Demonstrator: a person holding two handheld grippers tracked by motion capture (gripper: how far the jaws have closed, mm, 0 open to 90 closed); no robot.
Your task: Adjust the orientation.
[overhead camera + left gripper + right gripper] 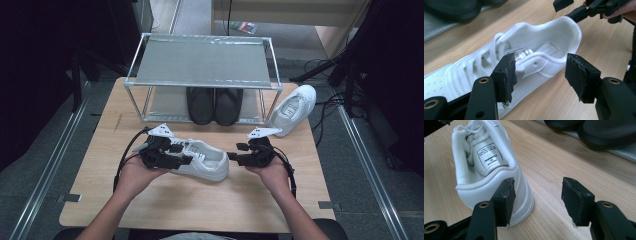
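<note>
A white sneaker (207,160) lies on its sole in the middle of the wooden table (200,205), toe to the left and heel to the right. My left gripper (182,156) is at its laced part, open; in the left gripper view (541,72) the jaws straddle the near side wall of the sneaker (544,42) without pressing it. My right gripper (236,152) is open just off the heel. In the right gripper view (537,197) its left jaw is in front of the sneaker's (486,165) heel, with bare table between the pads. The right gripper (570,8) also shows behind the heel.
A metal shelf rack (200,62) stands at the table's back, with a pair of black shoes (215,105) on its lower shelf. A second white sneaker (295,107) leans by the rack's right leg. The black shoes (609,132) lie close behind the right gripper.
</note>
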